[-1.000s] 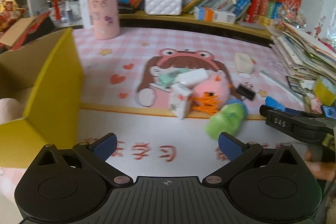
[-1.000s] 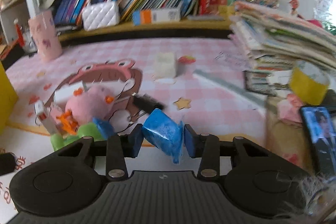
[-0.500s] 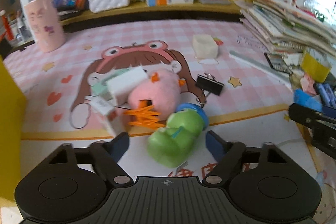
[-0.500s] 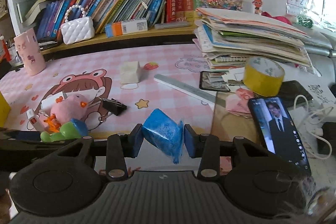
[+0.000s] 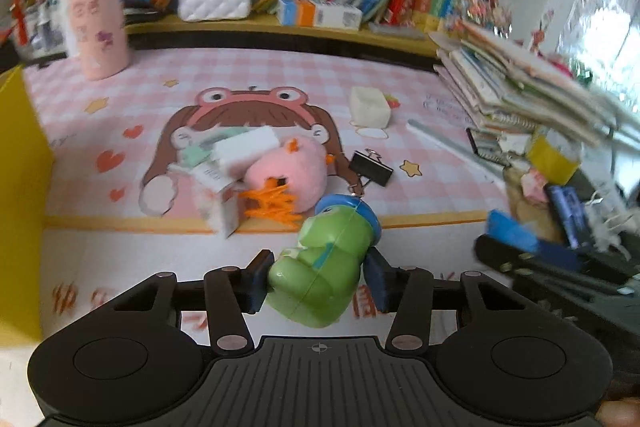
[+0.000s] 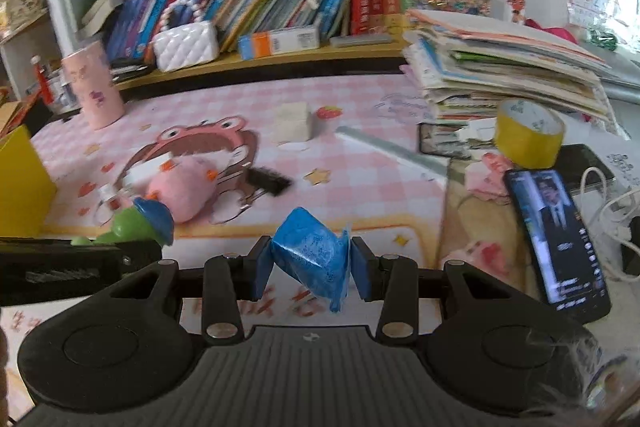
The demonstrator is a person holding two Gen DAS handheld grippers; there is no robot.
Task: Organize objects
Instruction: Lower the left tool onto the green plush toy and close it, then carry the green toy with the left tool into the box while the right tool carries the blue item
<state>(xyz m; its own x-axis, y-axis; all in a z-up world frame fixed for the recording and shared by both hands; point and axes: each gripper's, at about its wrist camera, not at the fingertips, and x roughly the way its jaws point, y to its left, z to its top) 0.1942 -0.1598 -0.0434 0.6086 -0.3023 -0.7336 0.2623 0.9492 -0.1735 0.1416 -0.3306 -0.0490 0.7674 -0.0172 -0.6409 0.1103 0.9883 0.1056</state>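
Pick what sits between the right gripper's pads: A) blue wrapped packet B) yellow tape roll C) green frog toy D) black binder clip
A: in the right wrist view the right gripper has its pads pressed on both sides of the blue packet; the tape roll stands by the book stack and the binder clip lies on the mat.

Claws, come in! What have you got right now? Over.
Left claw closing on the green frog toy, pads at its sides. Right claw shut on the blue packet. Pink plush and clutter just behind the frog.
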